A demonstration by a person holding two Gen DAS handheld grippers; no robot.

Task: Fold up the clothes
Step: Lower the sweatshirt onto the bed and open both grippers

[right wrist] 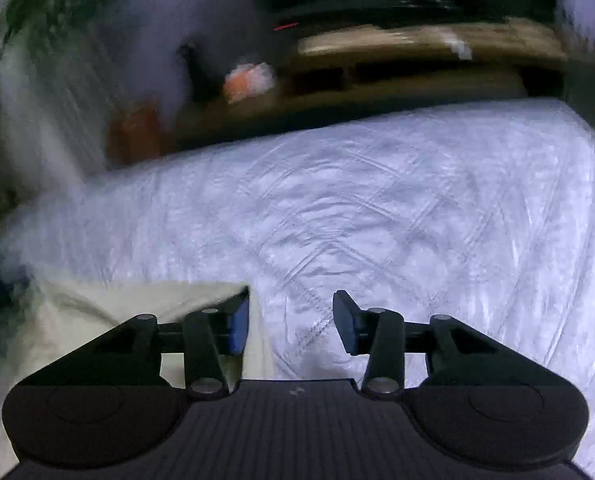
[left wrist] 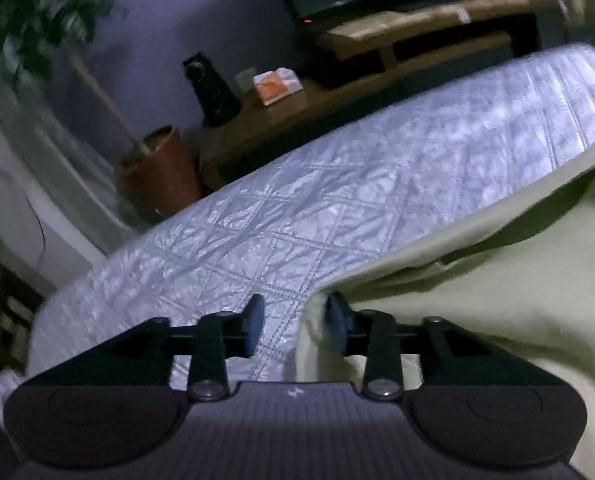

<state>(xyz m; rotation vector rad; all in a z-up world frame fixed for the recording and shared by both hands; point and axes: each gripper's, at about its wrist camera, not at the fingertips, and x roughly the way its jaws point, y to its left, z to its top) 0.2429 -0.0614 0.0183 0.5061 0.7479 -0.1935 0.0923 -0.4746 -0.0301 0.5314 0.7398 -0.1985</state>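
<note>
dim bedroom, with a quilted silver-white bed filling the middle and a low wooden shelf unit, a potted plant and a small orange box behind it. pale green garment spread over the right part of the bed in the left wrist view, its edge raised in a loose, tented fold rather than lying flat. left tongs parted, nothing between the blue pads, the right pad just beside or touching the garment's near edge; cannot tell which. same garment at lower left in the right wrist view, much blurred. right tongs spread wide over bare quilt, gripping nothing, left pad at the cloth's corner. how far along: hard to judge. no neat folded stack in sight; cloth slack and partly lifted, which would suit either laying out or a fold half made. flattening and squaring apparently left to do.
</note>
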